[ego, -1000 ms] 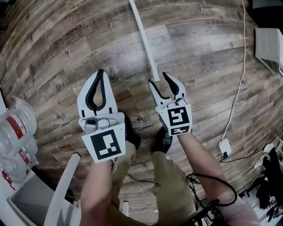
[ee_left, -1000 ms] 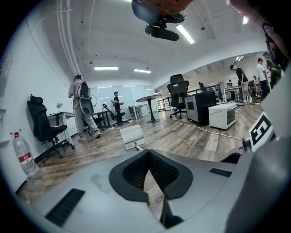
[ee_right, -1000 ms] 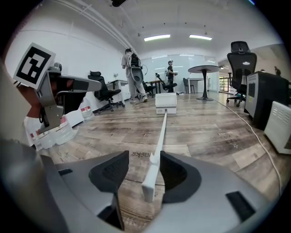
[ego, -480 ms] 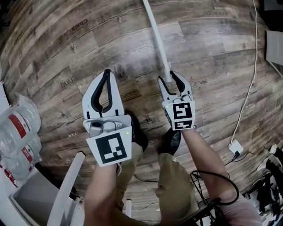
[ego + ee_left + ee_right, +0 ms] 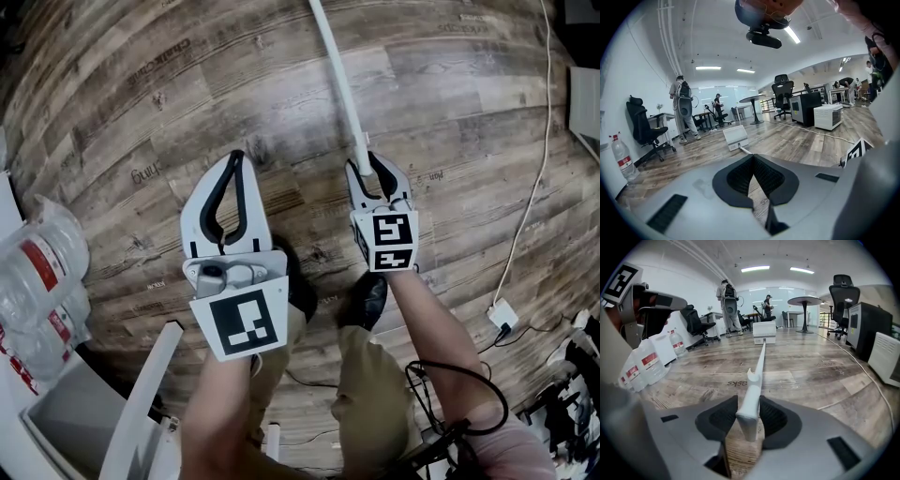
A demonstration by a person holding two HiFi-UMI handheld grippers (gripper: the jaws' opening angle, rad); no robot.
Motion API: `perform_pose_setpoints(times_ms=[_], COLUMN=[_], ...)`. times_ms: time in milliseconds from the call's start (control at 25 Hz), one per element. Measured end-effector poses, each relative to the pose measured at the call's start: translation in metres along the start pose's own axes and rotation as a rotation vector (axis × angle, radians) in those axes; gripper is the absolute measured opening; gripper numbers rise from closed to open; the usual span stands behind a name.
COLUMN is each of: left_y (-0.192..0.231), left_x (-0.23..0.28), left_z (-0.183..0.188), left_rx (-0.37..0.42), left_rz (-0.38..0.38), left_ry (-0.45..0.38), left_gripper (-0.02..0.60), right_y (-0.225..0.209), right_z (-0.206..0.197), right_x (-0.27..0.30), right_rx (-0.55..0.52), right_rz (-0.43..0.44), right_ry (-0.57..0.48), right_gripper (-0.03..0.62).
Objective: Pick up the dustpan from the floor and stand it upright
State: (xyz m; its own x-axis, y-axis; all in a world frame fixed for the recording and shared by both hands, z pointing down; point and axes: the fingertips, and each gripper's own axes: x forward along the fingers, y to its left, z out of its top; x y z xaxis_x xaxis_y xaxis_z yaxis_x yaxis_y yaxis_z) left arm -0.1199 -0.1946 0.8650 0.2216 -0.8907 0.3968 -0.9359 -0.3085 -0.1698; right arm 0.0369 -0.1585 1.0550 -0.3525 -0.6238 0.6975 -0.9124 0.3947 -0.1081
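The dustpan lies on the wood floor, its long white handle (image 5: 337,75) running away from me. Its white pan (image 5: 764,332) lies at the far end and also shows in the left gripper view as the pan (image 5: 734,137). My right gripper (image 5: 367,161) is shut on the near end of the handle (image 5: 752,399), which sits between both black pads just above the floor. My left gripper (image 5: 236,157) hangs beside it on the left, shut with nothing in it, its pads (image 5: 740,176) meeting at the tips.
Packed water bottles (image 5: 37,281) sit at the left, with a white frame (image 5: 131,412) at the bottom left. A white cable (image 5: 534,178) runs to a plug (image 5: 503,314) on the right. My shoes (image 5: 300,291) are under the grippers. Office chairs, tables and people stand far off.
The right gripper, open beside the handle's end a second ago, has moved forward onto it and shut on it. The left gripper has stayed shut.
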Motion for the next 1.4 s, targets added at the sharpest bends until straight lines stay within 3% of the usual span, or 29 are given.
perform_pose_setpoints(times_ms=[400, 960, 1400], left_y=[0.005, 0.022, 0.044], left_x=[-0.014, -0.040, -0.066], left_z=[0.020, 0.089, 0.166], left_rx=[-0.031, -0.046, -0.056], left_rz=[0.030, 0.055, 0.066], left_ry=[-0.008, -0.047, -0.119], left_gripper=[0.009, 0.009, 0.009], right_y=[-0.013, -0.005, 0.005], right_z=[0.027, 0.093, 0.154], right_x=[-0.025, -0.079, -0.127], right_rx=[0.052, 0.067, 0.067], right_rz=[-0.032, -0.047, -0.061], right_ry=[-0.002, 0.000, 0.007], right_gripper=[0.130, 0.127, 0.127])
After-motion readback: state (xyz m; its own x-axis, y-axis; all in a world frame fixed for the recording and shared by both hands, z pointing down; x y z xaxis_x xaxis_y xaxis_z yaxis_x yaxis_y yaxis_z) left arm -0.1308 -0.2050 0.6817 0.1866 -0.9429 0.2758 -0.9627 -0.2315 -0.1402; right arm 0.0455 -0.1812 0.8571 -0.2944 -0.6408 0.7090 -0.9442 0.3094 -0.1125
